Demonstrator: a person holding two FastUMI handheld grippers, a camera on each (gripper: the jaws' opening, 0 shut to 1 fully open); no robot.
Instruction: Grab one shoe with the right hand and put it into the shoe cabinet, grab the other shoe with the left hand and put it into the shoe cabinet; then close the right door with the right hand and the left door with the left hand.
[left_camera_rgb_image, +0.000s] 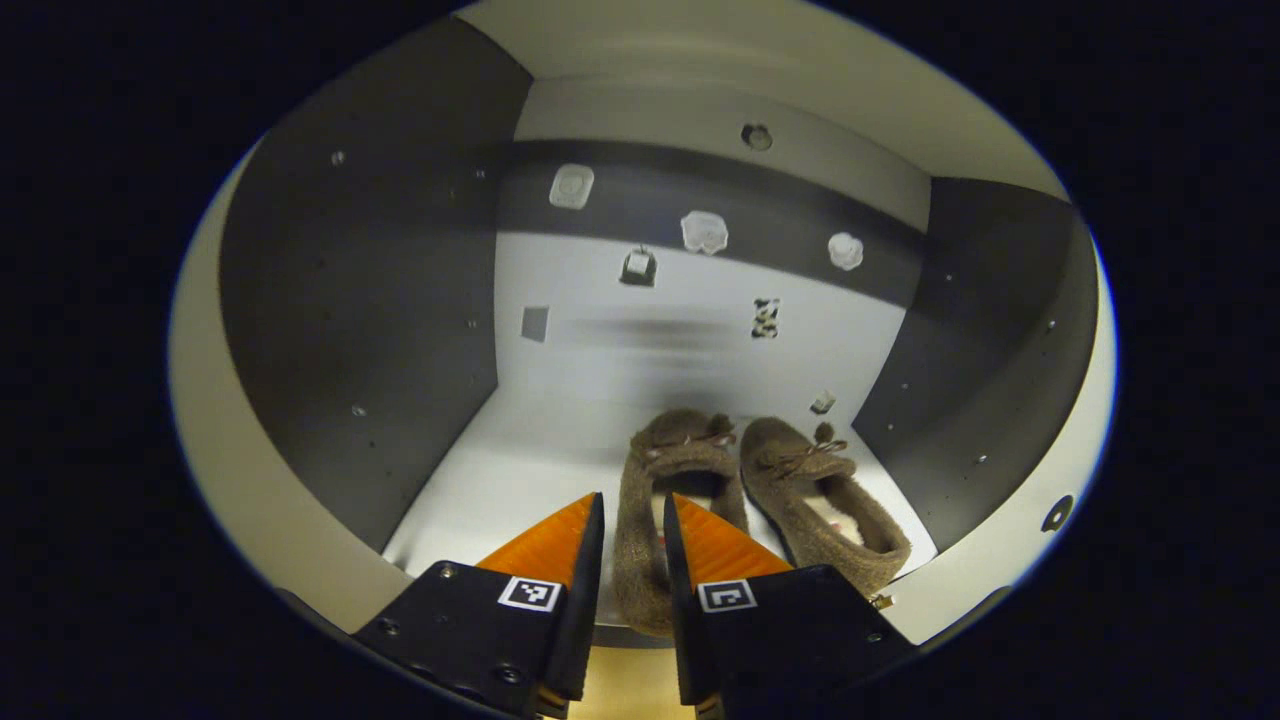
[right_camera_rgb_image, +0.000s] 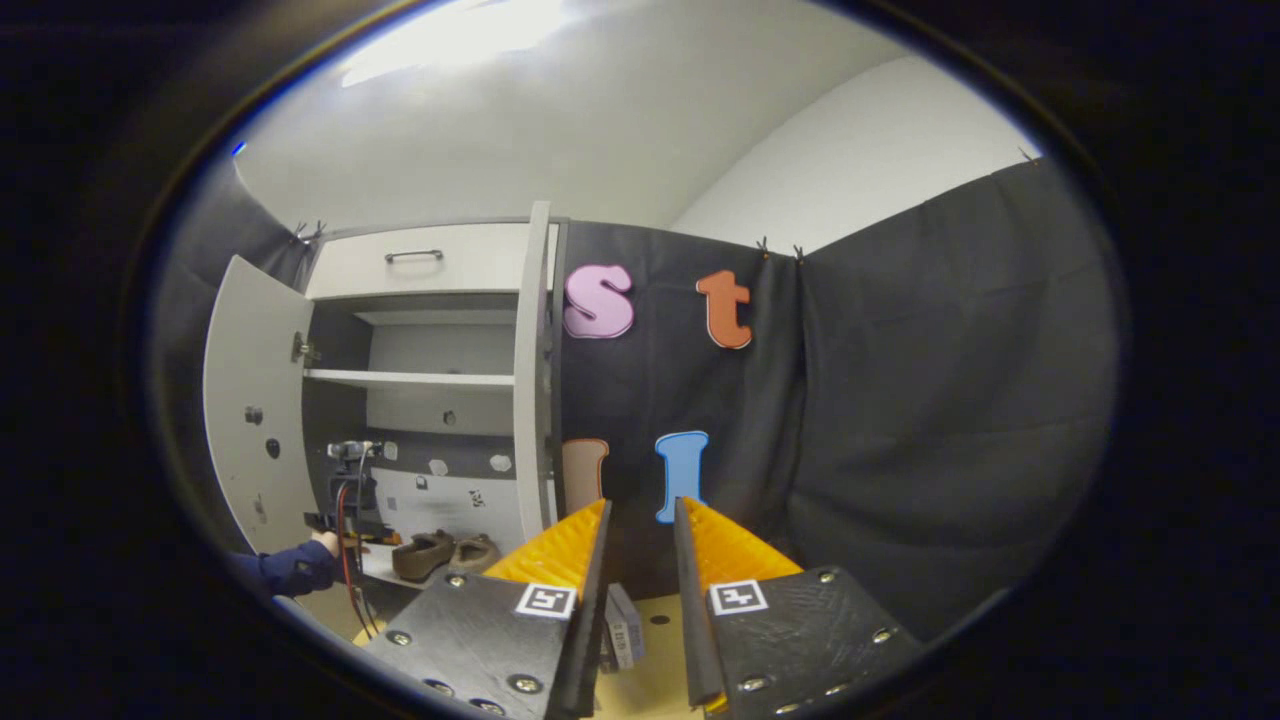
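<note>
Inside the shoe cabinet (left_camera_rgb_image: 360, 300), two slippers (left_camera_rgb_image: 760, 500) are seen lying side by side on its floor, just beyond the left gripper (left_camera_rgb_image: 633, 525), whose fingers are held narrowly parted around one slipper's heel; whether it is pinched cannot be told. The slippers are judged soft, light, and best taken by the heel rim. The right gripper (right_camera_rgb_image: 640, 530) is held narrowly parted and empty.

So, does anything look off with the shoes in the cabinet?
Nothing stands out. Both shoes sit upright, side by side and toes inward, on the cabinet floor. The left tool straddles the nearer shoe's side wall.

Left gripper view inside cabinet (left_camera_rgb_image: 330, 330); right gripper view farther back.
</note>
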